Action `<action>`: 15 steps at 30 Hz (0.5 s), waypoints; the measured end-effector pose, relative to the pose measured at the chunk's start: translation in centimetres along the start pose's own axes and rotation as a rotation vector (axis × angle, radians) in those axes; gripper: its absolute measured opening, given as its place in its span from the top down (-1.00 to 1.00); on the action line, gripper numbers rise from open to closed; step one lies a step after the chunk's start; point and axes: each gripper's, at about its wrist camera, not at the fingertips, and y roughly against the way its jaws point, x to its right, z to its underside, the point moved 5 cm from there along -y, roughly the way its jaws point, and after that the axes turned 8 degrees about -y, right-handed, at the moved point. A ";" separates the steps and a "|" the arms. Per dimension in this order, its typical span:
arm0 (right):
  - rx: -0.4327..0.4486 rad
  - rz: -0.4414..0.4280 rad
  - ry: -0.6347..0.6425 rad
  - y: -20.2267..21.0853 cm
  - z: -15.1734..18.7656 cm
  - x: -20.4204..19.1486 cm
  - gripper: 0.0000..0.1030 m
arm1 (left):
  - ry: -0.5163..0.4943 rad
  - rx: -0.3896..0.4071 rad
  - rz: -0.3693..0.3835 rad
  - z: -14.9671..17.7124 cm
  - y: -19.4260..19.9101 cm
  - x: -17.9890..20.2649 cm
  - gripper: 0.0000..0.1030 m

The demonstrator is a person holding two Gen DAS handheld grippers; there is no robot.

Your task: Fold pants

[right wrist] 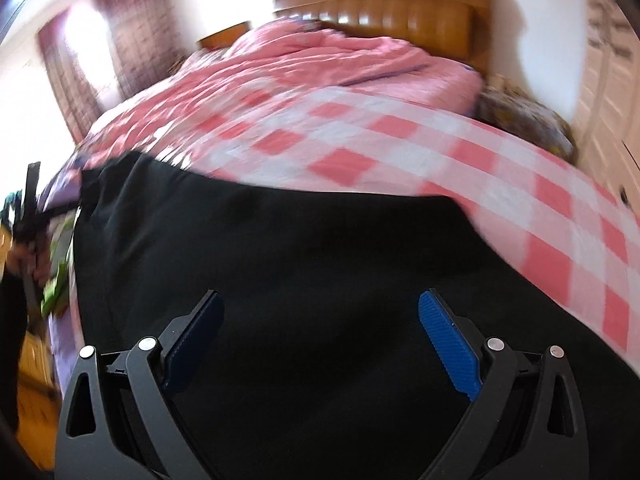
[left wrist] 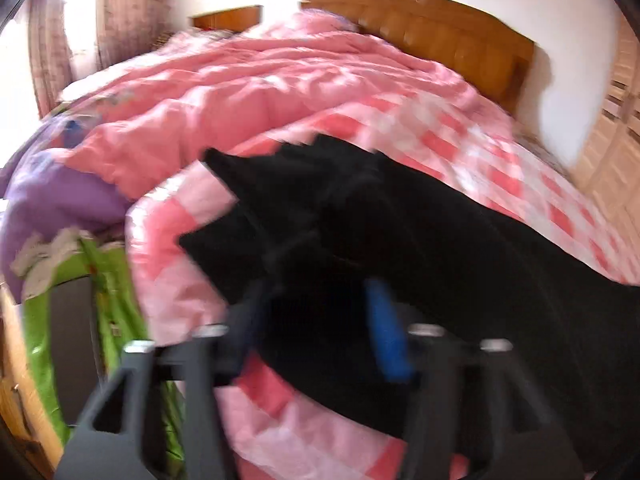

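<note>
My right gripper [right wrist: 320,328] hangs with its fingers spread wide — nothing between the ribbed blue pads [right wrist: 450,344] but the black fabric pants [right wrist: 304,264] spread flat below them. My left gripper [left wrist: 316,320] is blurred; black cloth fills the gap between its fingers, which look closed on a fold of the pants [left wrist: 400,240], though the smear keeps me from being sure how tight. The pants lie on the pink-and-white checked bedspread [right wrist: 400,140], toward its near edge. Beyond them sits a rumpled pink quilt [left wrist: 240,80], with a purple cloth [left wrist: 60,196] and a green patterned sheet [left wrist: 116,300] at the bed's left side. Farthest back — the padded brown wooden headboard [right wrist: 400,12] against the white wall.
</note>
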 end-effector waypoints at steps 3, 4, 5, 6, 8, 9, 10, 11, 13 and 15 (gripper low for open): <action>-0.045 0.035 0.041 -1.9 0.2 -1.4 -0.86 | 0.015 -0.002 -0.019 0.1 0.2 -0.4 -0.47; -0.065 0.049 0.044 -2.5 0.4 -1.6 -0.86 | 0.013 -0.003 -0.025 0.2 0.3 -0.6 -0.48; -0.077 0.061 0.048 -2.8 0.7 -1.7 -0.86 | 0.005 -0.005 -0.034 0.4 0.4 -0.6 -0.49; -0.092 0.089 0.061 -3.3 1.0 -1.8 -0.86 | -0.003 -0.007 -0.037 0.6 0.4 -0.7 -0.51; -0.086 0.107 0.077 -3.3 1.1 -1.9 -0.86 | -0.019 -0.014 -0.049 1.2 0.5 -0.6 -0.52; -0.087 0.112 0.081 -3.2 1.2 -2.0 -0.86 | -0.032 -0.015 -0.063 1.5 0.3 -0.5 -0.52; -0.088 0.109 0.078 -3.2 1.2 -1.9 -0.86 | -0.044 -0.012 -0.077 1.7 0.3 -0.4 -0.52; -0.092 0.101 0.071 -3.2 1.2 -1.7 -0.87 | -0.051 -0.003 -0.091 1.9 0.4 -0.3 -0.52; -0.093 0.098 0.067 -3.3 1.3 -1.6 -0.90 | -0.049 0.009 -0.109 2.1 0.9 -0.2 -0.52; -0.091 0.103 0.072 -3.3 1.3 -1.7 -0.91 | -0.055 0.034 -0.144 2.4 2.1 0.3 -0.57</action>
